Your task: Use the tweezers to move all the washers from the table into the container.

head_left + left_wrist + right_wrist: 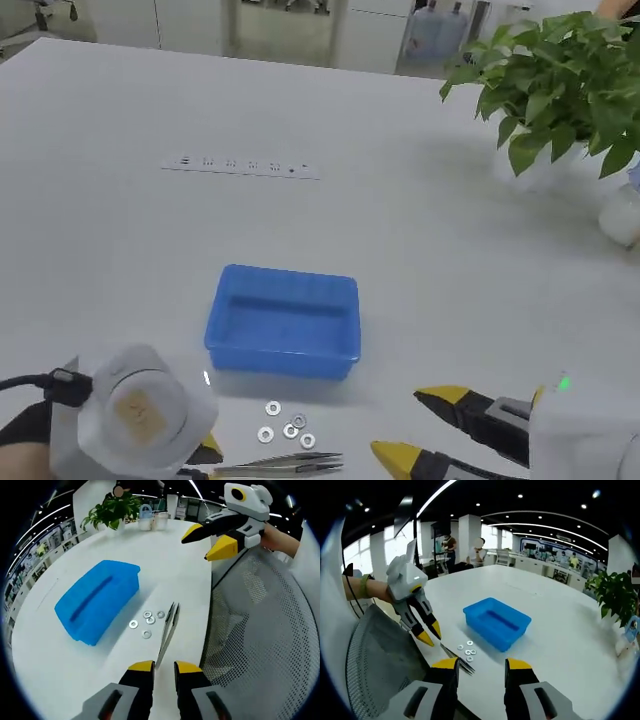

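Note:
A blue container (285,320) (97,600) (496,621) stands on the white table, and its inside looks bare. Several small metal washers (288,427) (147,621) (467,652) lie loose just in front of it. Metal tweezers (280,463) (167,630) (457,661) lie flat beside the washers near the table's front edge. My left gripper (205,450) (165,667) (431,634) is low at the tweezers' back end, jaws slightly apart with the end between the tips. My right gripper (405,428) (200,542) (477,664) hovers open to the right, holding nothing.
A potted green plant (555,90) (112,510) and white jars (152,521) stand at the far right corner. A flush socket strip (240,166) sits in the table beyond the container. A mesh chair seat (250,630) (380,650) is right at the table's front edge.

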### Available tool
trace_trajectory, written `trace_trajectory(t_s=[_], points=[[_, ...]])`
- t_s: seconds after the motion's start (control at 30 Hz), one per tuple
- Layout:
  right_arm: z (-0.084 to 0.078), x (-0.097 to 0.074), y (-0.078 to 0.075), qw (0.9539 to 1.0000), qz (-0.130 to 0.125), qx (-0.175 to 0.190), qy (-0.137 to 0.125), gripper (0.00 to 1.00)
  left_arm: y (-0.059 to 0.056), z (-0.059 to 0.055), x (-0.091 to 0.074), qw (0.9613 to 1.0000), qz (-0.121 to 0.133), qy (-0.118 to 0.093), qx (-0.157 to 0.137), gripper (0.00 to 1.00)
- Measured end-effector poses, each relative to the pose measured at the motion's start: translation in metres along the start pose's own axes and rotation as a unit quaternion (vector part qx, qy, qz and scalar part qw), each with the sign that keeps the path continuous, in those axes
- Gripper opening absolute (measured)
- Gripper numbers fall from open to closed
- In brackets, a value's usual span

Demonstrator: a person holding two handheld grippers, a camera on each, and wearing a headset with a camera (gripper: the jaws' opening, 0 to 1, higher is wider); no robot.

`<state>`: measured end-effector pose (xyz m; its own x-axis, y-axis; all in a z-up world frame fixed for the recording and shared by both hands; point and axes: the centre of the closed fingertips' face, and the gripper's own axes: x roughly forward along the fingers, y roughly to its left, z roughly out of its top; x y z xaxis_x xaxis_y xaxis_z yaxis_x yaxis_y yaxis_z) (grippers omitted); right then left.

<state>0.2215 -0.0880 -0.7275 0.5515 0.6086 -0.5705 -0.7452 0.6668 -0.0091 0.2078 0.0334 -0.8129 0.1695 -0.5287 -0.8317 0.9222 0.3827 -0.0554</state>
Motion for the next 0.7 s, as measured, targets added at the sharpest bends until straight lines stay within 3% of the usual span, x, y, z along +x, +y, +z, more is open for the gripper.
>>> trace_trajectory(t_s=[0.17, 0.33, 0.37, 0.53, 0.6, 0.7], points=[[-0.007, -0.006, 0.001, 1.0000, -0.003, 0.000, 0.006, 0.29, 0.002, -0.003, 0.007, 0.9999, -0.012, 0.002, 0.005, 0.06], [-0.012, -0.011, -0.002, 0.9999, -0.010, 0.006, 0.011, 0.28, 0.004, -0.010, 0.014, 0.9986, -0.003, 0.026, 0.046, 0.02], [-0.012, -0.011, -0.002, 0.9999, -0.010, 0.007, 0.010, 0.27, 0.005, -0.005, 0.013, 0.9980, -0.002, 0.014, 0.061, 0.00], [-0.009, -0.008, -0.004, 0.9999, -0.007, 0.004, 0.008, 0.26, 0.001, -0.004, 0.013, 0.9962, -0.010, 0.019, 0.084, 0.00], [-0.008, -0.006, -0.005, 1.0000, -0.005, 0.002, 0.007, 0.26, 0.000, 0.003, 0.007, 0.9955, -0.005, 0.010, 0.095, 0.00], [-0.005, -0.002, -0.004, 1.0000, 0.002, 0.001, 0.002, 0.25, -0.006, 0.021, -0.008, 0.9948, -0.001, -0.021, 0.100, 0.00]])
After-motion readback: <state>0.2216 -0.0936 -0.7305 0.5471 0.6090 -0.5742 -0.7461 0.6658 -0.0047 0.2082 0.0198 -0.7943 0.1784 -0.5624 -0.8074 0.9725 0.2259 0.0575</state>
